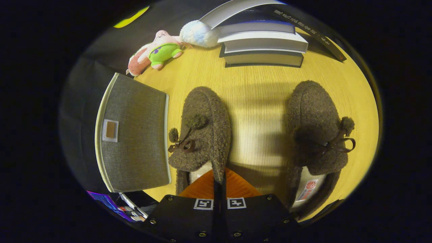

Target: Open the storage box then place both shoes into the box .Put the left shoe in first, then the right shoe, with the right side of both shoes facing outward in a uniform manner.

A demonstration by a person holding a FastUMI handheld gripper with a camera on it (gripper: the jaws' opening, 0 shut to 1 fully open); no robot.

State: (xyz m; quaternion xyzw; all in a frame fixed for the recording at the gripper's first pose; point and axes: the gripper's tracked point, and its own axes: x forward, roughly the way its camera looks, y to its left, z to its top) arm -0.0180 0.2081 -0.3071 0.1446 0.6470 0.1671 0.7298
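The tongs (218, 184) are pinching the side wall of the left shoe (202, 135) near its heel opening, both fingers pressed close together on the fuzzy edge. This shoe sits on the desk (260, 111) with its toe toward 12 o'clock, a small bow and pompoms on its upper. The right shoe (315, 135) lies well apart at 3 o'clock from the tongs' shoe, also toe toward 12 o'clock, with a bow and pompom on its outer side and a label inside its heel. The box (133, 135), grey fabric with a pale trim and a small patch on its lid, stands at 9 o'clock, just beside the left shoe, its lid closed. At 12 o'clock beyond the shoes is a stack of books (263, 47). At 11 o'clock lie a plush toy (155, 54) in pink and green and a white fluffy ball (199, 33), the ball touching the books.
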